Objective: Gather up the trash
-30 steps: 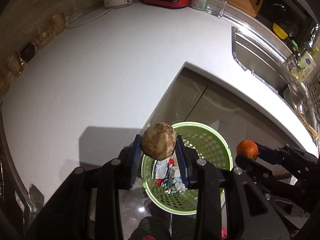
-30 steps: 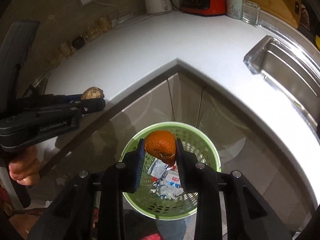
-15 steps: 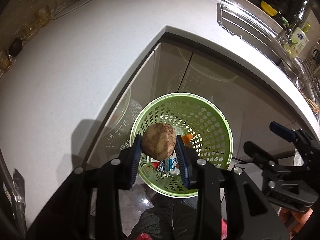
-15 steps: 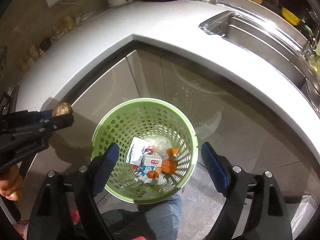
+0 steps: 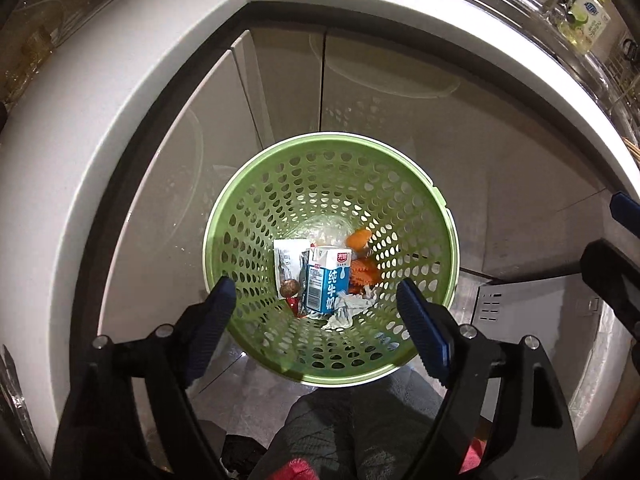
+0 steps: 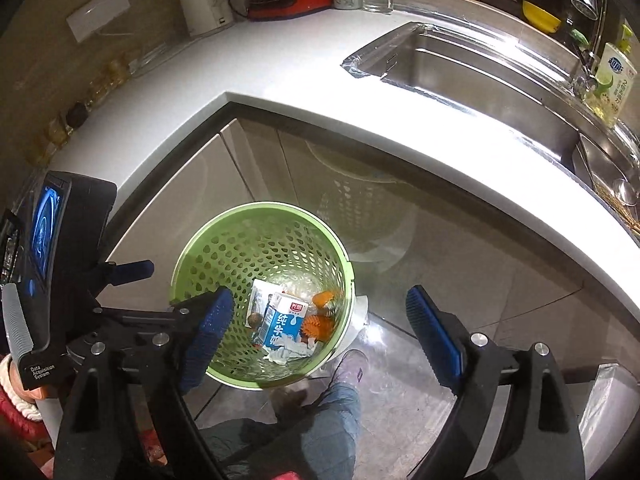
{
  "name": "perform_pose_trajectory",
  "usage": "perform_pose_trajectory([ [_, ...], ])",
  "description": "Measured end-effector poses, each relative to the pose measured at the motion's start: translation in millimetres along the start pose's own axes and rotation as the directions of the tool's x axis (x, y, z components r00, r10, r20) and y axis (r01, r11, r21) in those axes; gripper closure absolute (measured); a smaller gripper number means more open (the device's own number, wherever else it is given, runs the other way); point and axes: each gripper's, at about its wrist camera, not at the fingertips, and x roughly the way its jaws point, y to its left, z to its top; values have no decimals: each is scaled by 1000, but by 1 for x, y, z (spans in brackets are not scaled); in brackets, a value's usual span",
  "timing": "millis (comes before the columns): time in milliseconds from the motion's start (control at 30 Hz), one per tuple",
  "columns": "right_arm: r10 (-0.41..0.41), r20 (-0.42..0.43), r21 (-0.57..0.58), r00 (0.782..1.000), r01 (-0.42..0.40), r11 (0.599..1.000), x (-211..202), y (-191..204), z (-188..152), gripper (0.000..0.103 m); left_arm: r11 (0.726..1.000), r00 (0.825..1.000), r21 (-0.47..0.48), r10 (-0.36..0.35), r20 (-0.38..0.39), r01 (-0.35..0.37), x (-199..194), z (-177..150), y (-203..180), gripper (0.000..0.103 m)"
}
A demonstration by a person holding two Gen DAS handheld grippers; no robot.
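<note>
Directly below both tongs: green perforated waste basket [image 5: 416, 216] on floor, holding milk carton [image 5: 326, 280] and peels. Left gripper [image 5: 316, 316] opening, empty; right gripper [image 6: 316, 328] opening, empty.

1. My left hand-held gripper [image 5: 316, 312] had a brown, rough round thing pinched between its pads a second ago; now its jaws are opening and nothing sits between them.
2. That brown thing [image 5: 289, 288] now lies at the bottom of the green basket [image 5: 240, 208], just beside the blue milk carton [image 5: 326, 280].
3. My right hand-held gripper [image 6: 320, 320] held an orange before; its jaws are now spread wide and bare (still opening a little).
4. The orange [image 6: 318, 328] now rests in the basket among the other trash.
5. Both views now look more steeply down into the basket, with less counter [image 6: 280, 64] showing.
</note>
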Motion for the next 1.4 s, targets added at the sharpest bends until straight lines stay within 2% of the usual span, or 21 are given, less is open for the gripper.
perform_pose_trajectory([
  [133, 1, 19, 11, 1000, -2, 1000, -11, -3, 8, 12, 999, 999, -44, 17, 42, -15, -22, 5, 8, 24],
  [200, 2, 34, 7, 999, -3, 1000, -19, 0, 15, 9, 997, 995, -69, 44, 89, -37, -40, 10, 15, 19],
  [267, 6, 53, -8, 999, -6, 1000, -28, 5, 24, 8, 993, 984, -99, 74, 163, -59, -65, 14, 22, 14],
  [400, 28, 108, -47, 994, -23, 999, -48, 18, 48, 5, 984, 952, -157, 127, 279, -85, -114, 23, 39, 12],
  [500, 60, 148, -88, 987, -47, 995, -62, 30, 71, 3, 969, 915, -221, 184, 360, -108, -155, 32, 50, 8],
  [633, 98, 217, -152, 971, -65, 986, -82, 44, 107, 3, 944, 858, -301, 262, 441, -133, -202, 45, 65, 8],
  [867, 231, 312, -256, 922, -152, 955, -120, 56, 184, 3, 892, 783, -416, 384, 489, -177, -263, 77, 82, 8],
  [1000, 267, 353, -341, 897, -143, 929, -137, 65, 225, 2, 848, 730, -494, 459, 507, -191, -294, 95, 87, 8],
  [1133, 286, 385, -413, 878, -113, 904, -153, 74, 260, 2, 804, 686, -561, 523, 506, -198, -318, 112, 92, 8],
  [1200, 299, 401, -442, 866, -104, 891, -161, 77, 275, 2, 779, 673, -595, 549, 496, -197, -327, 120, 94, 8],
  [1300, 338, 411, -468, 847, -123, 875, -171, 76, 292, 2, 744, 665, -641, 578, 473, -191, -333, 127, 93, 8],
  [1400, 358, 406, -481, 841, -137, 866, -173, 75, 301, 2, 711, 662, -673, 607, 440, -204, -331, 128, 90, 8],
])
